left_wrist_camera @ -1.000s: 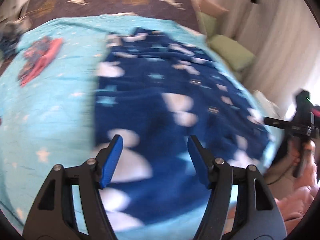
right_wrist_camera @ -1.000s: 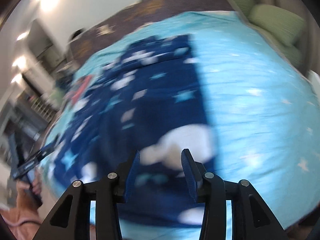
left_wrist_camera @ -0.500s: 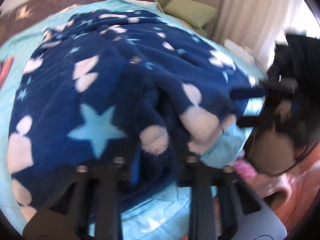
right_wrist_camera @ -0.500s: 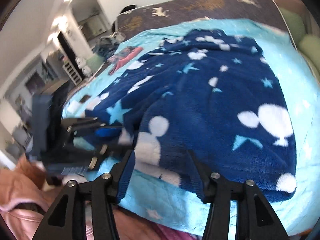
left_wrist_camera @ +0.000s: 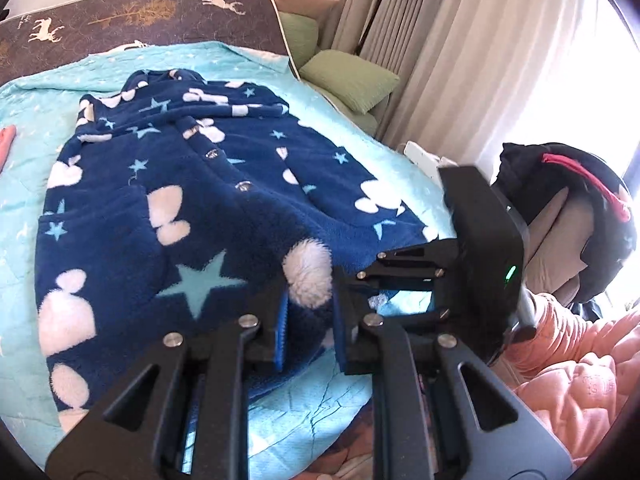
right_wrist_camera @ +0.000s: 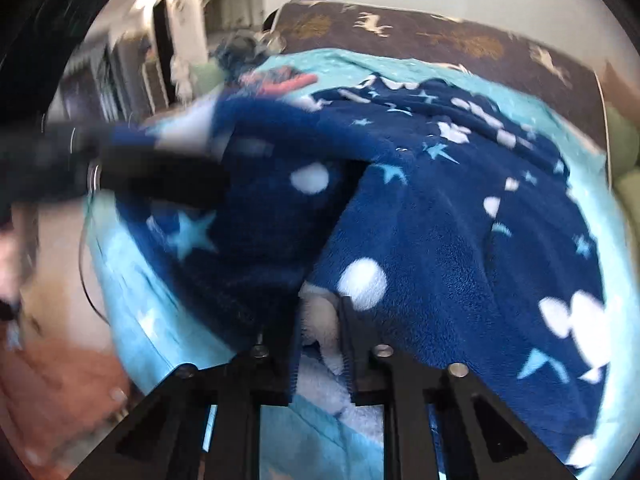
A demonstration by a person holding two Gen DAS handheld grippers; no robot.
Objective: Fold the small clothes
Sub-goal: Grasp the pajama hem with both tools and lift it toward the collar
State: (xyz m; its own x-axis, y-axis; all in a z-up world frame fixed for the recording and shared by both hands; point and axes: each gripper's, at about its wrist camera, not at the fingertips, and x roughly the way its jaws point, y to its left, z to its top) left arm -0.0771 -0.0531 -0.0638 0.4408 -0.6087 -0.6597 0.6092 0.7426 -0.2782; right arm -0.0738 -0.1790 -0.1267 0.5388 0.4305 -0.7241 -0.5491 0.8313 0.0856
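Left wrist: hem of the fleece robe [left_wrist_camera: 208, 184] is pinched by the left claw [left_wrist_camera: 308, 320]. Right claw [right_wrist_camera: 320, 344] is clamped on it too. Fold barely begun; robe is mostly spread on the bed [left_wrist_camera: 24, 128].

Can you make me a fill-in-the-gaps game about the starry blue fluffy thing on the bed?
1. The fluffy navy garment with white shapes and pale blue stars lies on a light ____ bedspread.
2. The left gripper is shut on the garment's ____ edge.
3. The right gripper is ____ on the same garment.
4. Beside the bed near the curtains lie ____ cushions.

Missing words: blue; near; shut; green
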